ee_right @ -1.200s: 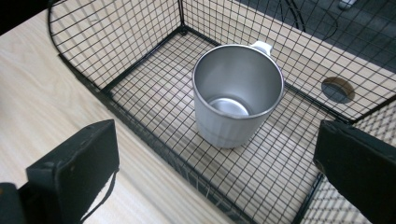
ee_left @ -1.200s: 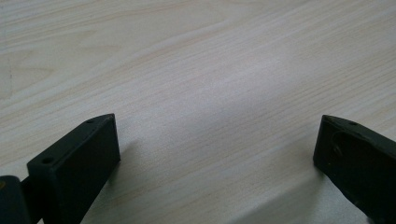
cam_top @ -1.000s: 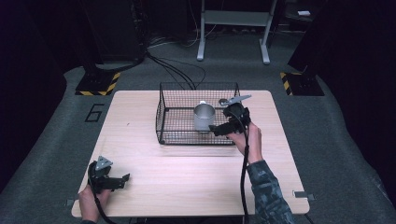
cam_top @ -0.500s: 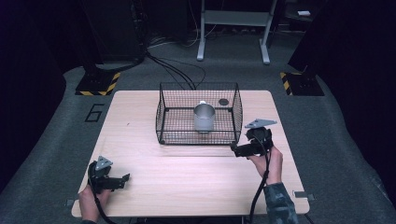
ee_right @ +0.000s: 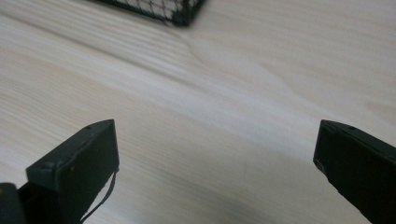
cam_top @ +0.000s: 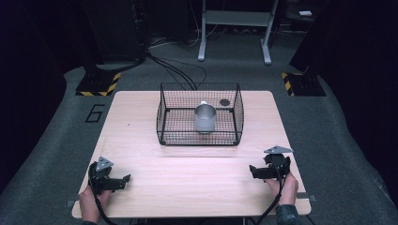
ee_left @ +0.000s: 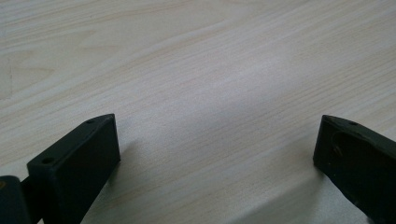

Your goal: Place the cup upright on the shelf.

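Observation:
A black wire basket stands at the middle of the wooden table. Inside it a grey metal cup stands upright, with a small dark round thing at the basket's back right. My left gripper rests low at the table's front left, open, bare wood between its jaws. My right gripper is at the front right, held by a hand, open and empty. A corner of the basket shows at the top of the right gripper view.
The table's front edge runs just below both hands. Dark carpet surrounds the table, with a metal stand and cables behind it, and two striped floor bases at the back left and right.
My right gripper has pulled away from the basket's right side toward the table's front right corner. The cup stays in the basket. The left gripper has not moved.

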